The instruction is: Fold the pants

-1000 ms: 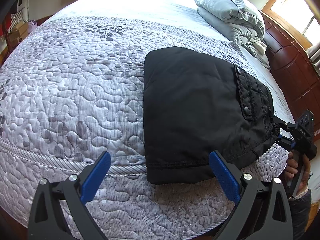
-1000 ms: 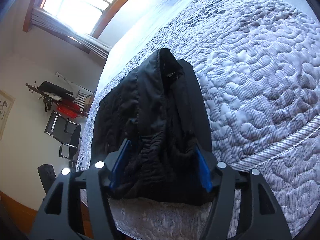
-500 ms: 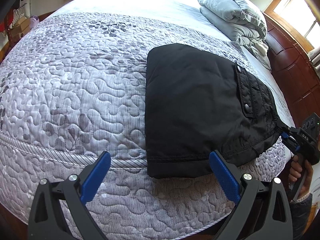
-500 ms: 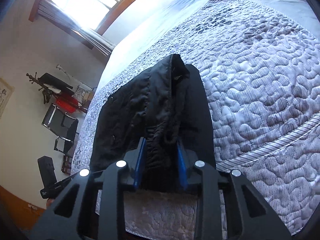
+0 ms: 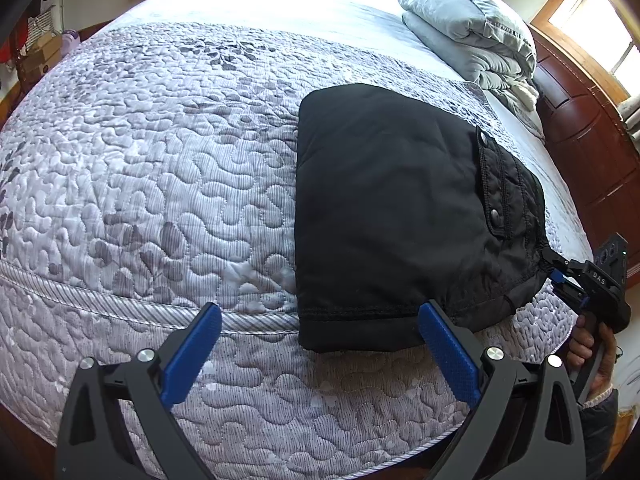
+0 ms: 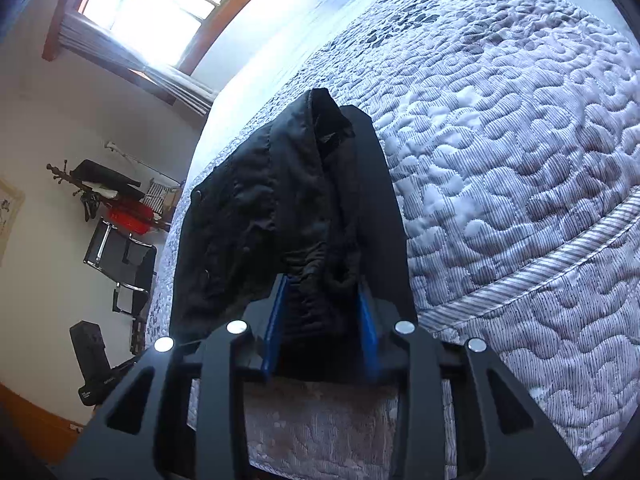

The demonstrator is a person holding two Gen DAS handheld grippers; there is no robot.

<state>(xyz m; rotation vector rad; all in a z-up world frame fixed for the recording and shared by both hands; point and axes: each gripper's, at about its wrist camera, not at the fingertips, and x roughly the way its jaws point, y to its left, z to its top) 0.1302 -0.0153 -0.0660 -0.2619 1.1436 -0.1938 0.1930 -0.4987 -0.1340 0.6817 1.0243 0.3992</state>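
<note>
My left gripper (image 5: 320, 344) hangs with its blue pads spread wide and nothing between them, poised over the near edge of the bed (image 5: 160, 184), its right pad just in front of the hemmed near edge of the folded pants (image 5: 392, 208). My right gripper (image 6: 320, 320) has a bunched, gathered edge of those black pants (image 6: 280, 208) between its blue pads; the jaws are opening at this moment, though the cloth fills the gap and the pads touch it on both sides. From the left wrist view I can see that gripper (image 5: 560, 280) at the right corner of the pants, with my hand (image 5: 592, 348) wrapped around its handle below. The pants lie as a dark, roughly rectangular bundle on the grey quilted bedspread (image 6: 520, 160), close to the bed's near edge and its right corner, with a snap-buttoned flap running along the right side. Beyond the pants the bedspread stretches away, and at the far end rests a stack of folded grey bedding (image 5: 468, 32) against the dark wooden headboard (image 5: 592, 152). In the right wrist view, off the side of the bed, stand a black chair (image 6: 124, 256), a red item on a cluttered stand, and a bright window (image 6: 160, 8) with a wooden frame.
</note>
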